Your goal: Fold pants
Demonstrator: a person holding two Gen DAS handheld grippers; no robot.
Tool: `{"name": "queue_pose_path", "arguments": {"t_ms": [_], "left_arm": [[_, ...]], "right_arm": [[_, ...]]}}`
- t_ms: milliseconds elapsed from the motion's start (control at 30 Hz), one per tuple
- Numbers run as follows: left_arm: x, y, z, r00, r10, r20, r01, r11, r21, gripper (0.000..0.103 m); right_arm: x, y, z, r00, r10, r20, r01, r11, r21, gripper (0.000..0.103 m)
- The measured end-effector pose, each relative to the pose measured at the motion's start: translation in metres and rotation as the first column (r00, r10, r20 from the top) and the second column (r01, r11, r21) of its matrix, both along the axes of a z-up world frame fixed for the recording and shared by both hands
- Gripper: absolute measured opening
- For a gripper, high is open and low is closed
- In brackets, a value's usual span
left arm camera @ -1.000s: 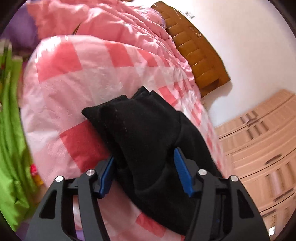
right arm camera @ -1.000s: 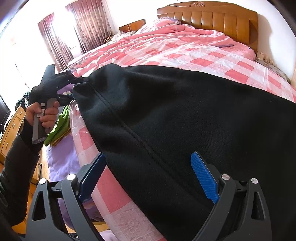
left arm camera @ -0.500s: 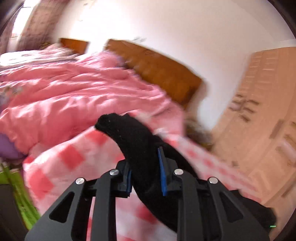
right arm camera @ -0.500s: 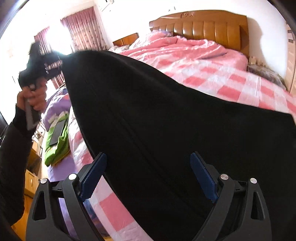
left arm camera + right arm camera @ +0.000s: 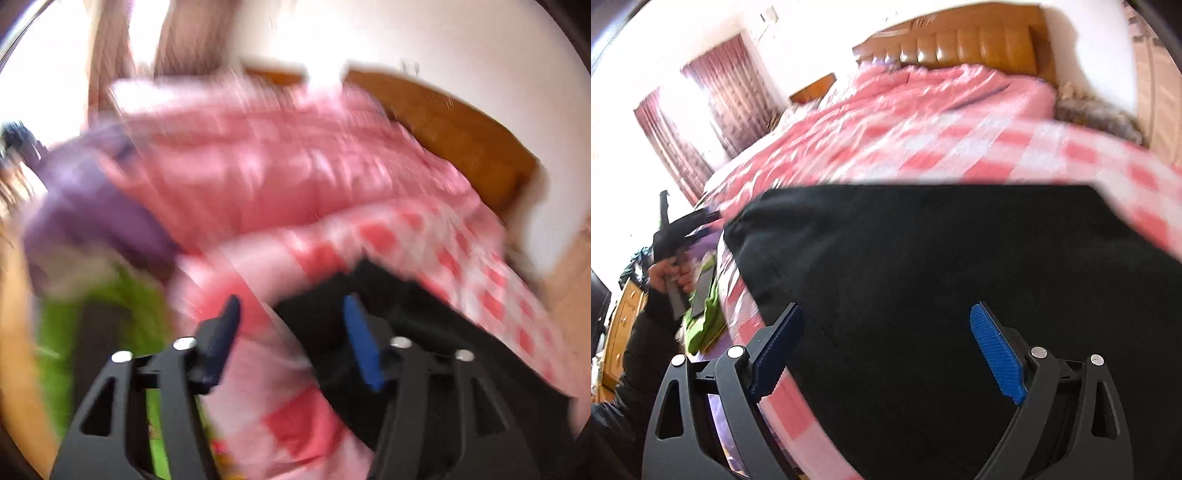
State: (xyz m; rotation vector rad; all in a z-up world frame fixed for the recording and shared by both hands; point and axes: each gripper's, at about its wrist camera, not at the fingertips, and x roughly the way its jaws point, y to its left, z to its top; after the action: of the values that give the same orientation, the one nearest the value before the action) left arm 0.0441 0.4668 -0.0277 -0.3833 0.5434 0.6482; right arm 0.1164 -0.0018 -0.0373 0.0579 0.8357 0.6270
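Left gripper [image 5: 291, 314]: released. Half a second ago clamped on a fold of the black pants [image 5: 942, 295]; now spread wide, nothing between the pads, cloth lying just ahead and to the right of the right-hand finger. Left wrist view heavily blurred, so exact contact with the cloth cannot be told. Seen from the right wrist view at far left [image 5: 687, 225], held off the bed edge, apart from the garment.

Right gripper [image 5: 886, 332]: spread wide, straddling the near part of the pants; no pinch visible, though whether the pads touch the cloth cannot be told.

Pants: lifted in a tent half a second ago, now flat on the checked bedspread [image 5: 960, 147], directly ahead of the right gripper, with a straight far edge. Judged: one fold laid down and let go; further folding or smoothing probably pending.

Edges and room: bed edge runs just left of the right gripper, with green cloth [image 5: 705, 321] beyond it. Open bedspread ahead of the pants up to the bunched pink quilt [image 5: 942, 88] and headboard [image 5: 960, 40]. Ample room forward; little to the left.
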Motion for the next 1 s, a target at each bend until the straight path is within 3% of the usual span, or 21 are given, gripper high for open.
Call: {"name": "queue_pose_path", "arguments": {"t_ms": [100, 167, 233, 267, 333, 433, 500, 600, 700, 800, 867, 900, 1000], "left_arm": [[0.009, -0.062, 0.03, 0.977, -0.211, 0.038, 0.209, 0.977, 0.04, 0.067], [0.036, -0.131, 0.032, 0.89, -0.457, -0.001, 0.456, 0.89, 0.021, 0.071], [0.061, -0.181, 0.02, 0.802, -0.595, -0.047, 0.595, 0.804, -0.028, 0.071], [0.074, -0.201, 0.01, 0.774, -0.628, -0.083, 0.627, 0.778, -0.041, 0.071], [0.102, -0.225, -0.015, 0.738, -0.656, -0.161, 0.652, 0.754, -0.084, 0.071], [0.13, -0.23, -0.055, 0.716, -0.66, -0.226, 0.628, 0.751, -0.203, 0.071], [0.135, -0.231, -0.067, 0.717, -0.648, -0.257, 0.624, 0.761, -0.177, 0.071], [0.136, -0.235, -0.073, 0.712, -0.646, -0.275, 0.634, 0.76, -0.144, 0.076], [0.139, -0.239, -0.075, 0.715, -0.622, -0.318, 0.618, 0.776, -0.128, 0.08], [0.135, -0.243, -0.07, 0.728, -0.604, -0.324, 0.605, 0.789, -0.112, 0.082], [0.13, -0.242, -0.063, 0.762, -0.575, -0.296, 0.563, 0.815, -0.135, 0.078], [0.121, -0.247, -0.052, 0.778, -0.577, -0.248, 0.555, 0.816, -0.16, 0.076], [0.097, -0.287, -0.018, 0.743, -0.65, -0.16, 0.647, 0.758, -0.082, 0.078]], "right_arm": [[0.015, -0.045, 0.008, 0.99, -0.128, 0.052, 0.132, 0.989, -0.063, 0.089], [0.027, -0.081, 0.007, 0.966, -0.254, 0.047, 0.257, 0.963, -0.086, 0.089], [0.035, -0.107, 0.002, 0.948, -0.319, 0.019, 0.319, 0.942, -0.108, 0.089], [0.038, -0.117, -0.002, 0.941, -0.337, 0.012, 0.336, 0.932, -0.135, 0.089], [0.041, -0.135, -0.009, 0.924, -0.382, 0.012, 0.375, 0.902, -0.213, 0.09], [0.035, -0.161, -0.014, 0.914, -0.405, -0.001, 0.393, 0.889, -0.236, 0.092], [0.026, -0.176, -0.021, 0.91, -0.415, 0.003, 0.401, 0.878, -0.26, 0.094], [0.035, -0.19, -0.05, 0.903, -0.424, -0.066, 0.378, 0.86, -0.342, 0.096], [0.032, -0.194, -0.051, 0.91, -0.411, -0.062, 0.373, 0.873, -0.313, 0.097], [0.029, -0.194, -0.05, 0.914, -0.403, -0.057, 0.368, 0.878, -0.306, 0.096], [0.02, -0.198, -0.034, 0.896, -0.443, -0.035, 0.413, 0.859, -0.303, 0.094], [0.008, -0.202, -0.019, 0.898, -0.441, -0.001, 0.426, 0.867, -0.258, 0.096], [-0.009, -0.218, 0.0, 0.882, -0.469, 0.038, 0.465, 0.856, -0.225, 0.096]]}}
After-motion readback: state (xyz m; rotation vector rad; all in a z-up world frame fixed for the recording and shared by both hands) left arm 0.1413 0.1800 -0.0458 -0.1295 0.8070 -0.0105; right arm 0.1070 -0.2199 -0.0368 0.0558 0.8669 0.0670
